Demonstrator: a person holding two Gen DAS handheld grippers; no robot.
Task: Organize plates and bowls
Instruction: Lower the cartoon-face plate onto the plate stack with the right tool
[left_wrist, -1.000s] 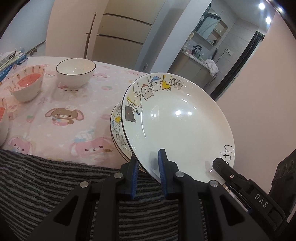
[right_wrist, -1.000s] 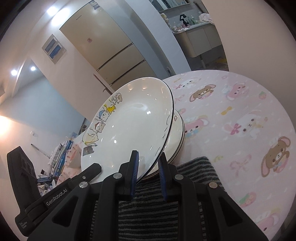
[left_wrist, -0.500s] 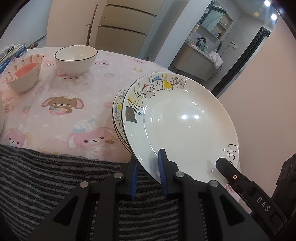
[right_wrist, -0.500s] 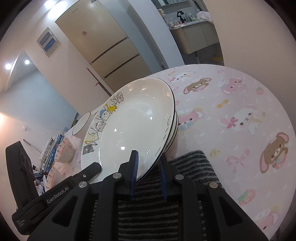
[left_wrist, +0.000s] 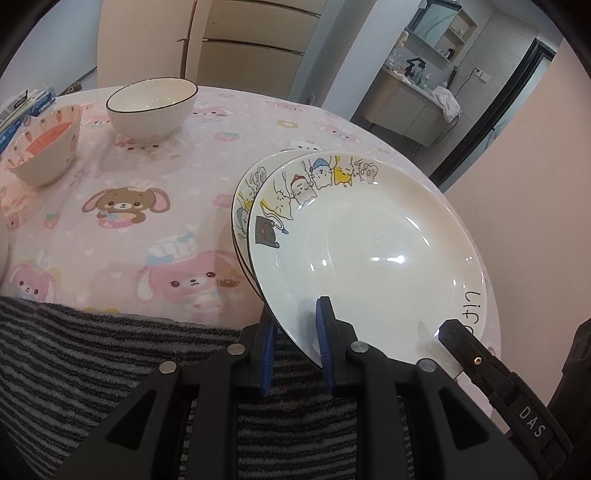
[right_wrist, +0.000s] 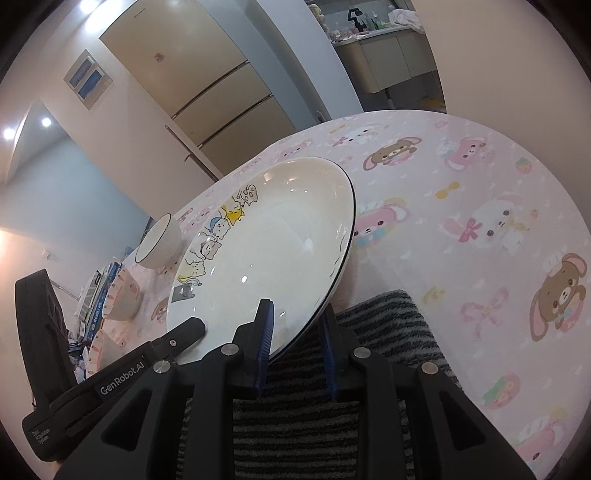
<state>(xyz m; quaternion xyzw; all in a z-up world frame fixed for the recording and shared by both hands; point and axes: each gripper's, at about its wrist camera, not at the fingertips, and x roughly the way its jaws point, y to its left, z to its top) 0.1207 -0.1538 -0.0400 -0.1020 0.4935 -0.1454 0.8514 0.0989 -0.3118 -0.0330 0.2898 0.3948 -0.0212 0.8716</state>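
Note:
A white plate with cartoon cats (left_wrist: 369, 240) is held by both grippers at its near rim, lying low on a stack of like plates (left_wrist: 242, 206) on the pink table. My left gripper (left_wrist: 295, 332) is shut on the plate's rim. My right gripper (right_wrist: 297, 330) grips the same plate (right_wrist: 273, 243) from the other side; the stack's edge (right_wrist: 340, 275) shows under it. A white bowl with a dark rim (left_wrist: 151, 107) and a strawberry-pattern bowl (left_wrist: 44, 147) stand at the far left.
A pink cartoon tablecloth (left_wrist: 147, 206) covers the round table, with a grey striped towel (left_wrist: 110, 350) along its near edge. Books (left_wrist: 22, 107) lie at the far left. The right gripper's body (left_wrist: 517, 398) shows at lower right in the left wrist view.
The plate has come down from a steep tilt to lie nearly flat on the stack. Both grippers moved down with it and still hold its rim.

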